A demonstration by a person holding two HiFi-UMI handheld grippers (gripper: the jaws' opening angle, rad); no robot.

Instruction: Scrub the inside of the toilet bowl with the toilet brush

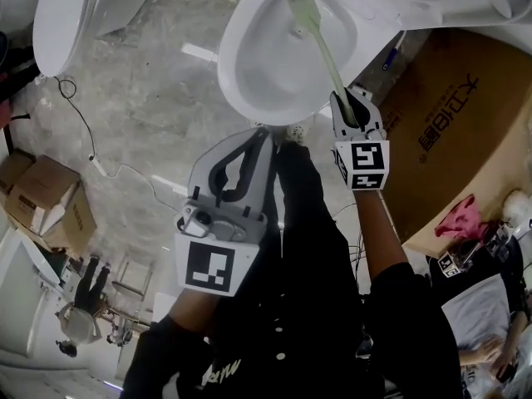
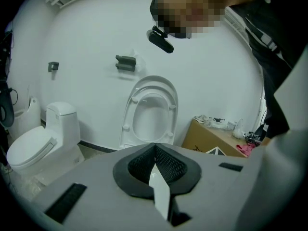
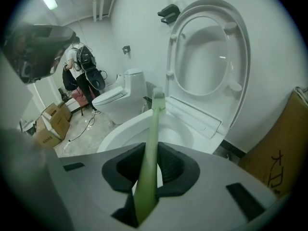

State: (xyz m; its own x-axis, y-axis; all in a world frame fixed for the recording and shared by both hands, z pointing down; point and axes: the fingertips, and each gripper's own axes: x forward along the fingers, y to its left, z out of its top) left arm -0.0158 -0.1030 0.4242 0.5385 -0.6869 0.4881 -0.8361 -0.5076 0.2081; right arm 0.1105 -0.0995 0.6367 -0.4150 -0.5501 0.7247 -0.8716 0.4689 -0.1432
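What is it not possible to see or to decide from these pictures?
- Head view: whether the toilet brush touches the toilet bowl wall; seen from above, contact is unclear.
- Right gripper view: the bowl's bottom, hidden behind the right gripper, shut on the brush.
- Left gripper view: the bowl, hidden below the left gripper; only the raised seat shows.

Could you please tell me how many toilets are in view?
2. One is the open toilet bowl holding the toilet brush; the other, a closed toilet, stands left of it. More may be hidden.
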